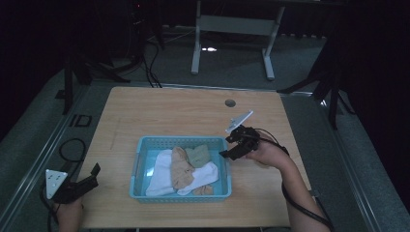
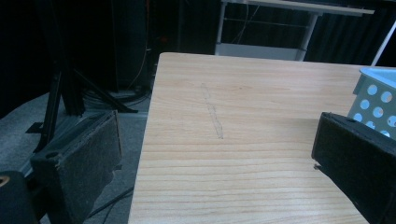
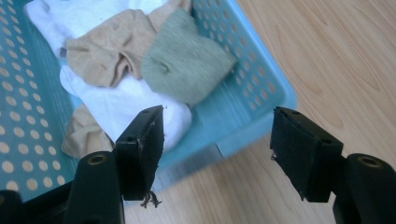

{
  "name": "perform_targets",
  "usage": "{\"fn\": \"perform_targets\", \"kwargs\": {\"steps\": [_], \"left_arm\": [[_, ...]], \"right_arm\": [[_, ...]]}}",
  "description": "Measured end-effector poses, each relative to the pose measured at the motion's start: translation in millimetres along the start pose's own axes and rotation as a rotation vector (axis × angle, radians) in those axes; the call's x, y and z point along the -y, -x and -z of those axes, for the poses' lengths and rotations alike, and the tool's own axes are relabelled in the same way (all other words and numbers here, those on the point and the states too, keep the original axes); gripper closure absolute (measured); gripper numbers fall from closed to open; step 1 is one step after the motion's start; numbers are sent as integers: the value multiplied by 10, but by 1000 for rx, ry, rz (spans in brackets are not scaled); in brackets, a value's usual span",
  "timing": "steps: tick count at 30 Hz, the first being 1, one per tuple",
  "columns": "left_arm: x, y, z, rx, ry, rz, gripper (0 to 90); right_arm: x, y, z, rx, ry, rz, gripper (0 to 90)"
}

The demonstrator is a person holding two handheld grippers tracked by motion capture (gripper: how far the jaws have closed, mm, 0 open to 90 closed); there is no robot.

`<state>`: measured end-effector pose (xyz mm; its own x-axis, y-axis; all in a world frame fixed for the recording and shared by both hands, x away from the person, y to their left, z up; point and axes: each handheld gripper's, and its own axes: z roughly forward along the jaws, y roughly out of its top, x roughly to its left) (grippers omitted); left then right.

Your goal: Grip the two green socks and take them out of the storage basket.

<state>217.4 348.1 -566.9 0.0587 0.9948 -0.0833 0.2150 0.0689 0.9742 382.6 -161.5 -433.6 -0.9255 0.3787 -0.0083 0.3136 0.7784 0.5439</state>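
**Sock basket: right claw at the rim, nothing gripped**

The blue basket [image 1: 140,166] sits on the bench [image 1: 159,108], near the person's edge. It holds a loose heap of socks: a green sock [image 3: 187,63] at the far right corner, a tan sock [image 3: 105,53] beside it, white socks [image 3: 123,100] beneath, and a second tan piece [image 1: 203,190] near the front wall.

The right claw [image 1: 231,147] hangs just beside the basket's right wall, pointed at the heap. In the right gripper view its jaws stand wide apart and empty, one over the white socks inside the rim, the other over bare bench outside.

The left claw [image 1: 89,176] rests at the bench's near left corner, well apart from the basket. Its jaws are spread wide with nothing between them.

Status, as judged: no sock lies on the bench, so all pieces appear to remain in the basket. The work is either just starting or every sock is already placed; the pictures do not settle which. If unloading, the green sock lies nearest the right claw.
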Motion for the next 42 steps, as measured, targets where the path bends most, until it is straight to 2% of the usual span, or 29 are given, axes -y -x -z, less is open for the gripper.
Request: {"fn": "perform_targets", "kwargs": {"steps": [5, 14, 18, 24, 30, 42], "left_arm": [[0, 0, 0, 2, 0, -2, 15], [-1, -1, -2, 4, -2, 1, 15], [0, -3, 0, 6, -1, 1, 15], [-1, -2, -1, 8, -3, 3, 15], [0, -5, -1, 11, -2, 4, 15], [-1, -6, -2, 14, -4, 3, 15]], "right_arm": [[-147, -86, -135, -27, -8, 28, 359], [-307, -152, -317, -30, -9, 63, 374], [-343, -163, -426, -36, -33, 67, 374], [-389, -171, -600, -33, -72, 104, 379], [-435, -180, -762, -36, -103, 113, 379], [-546, -296, -1060, -39, -194, 149, 379]]}}
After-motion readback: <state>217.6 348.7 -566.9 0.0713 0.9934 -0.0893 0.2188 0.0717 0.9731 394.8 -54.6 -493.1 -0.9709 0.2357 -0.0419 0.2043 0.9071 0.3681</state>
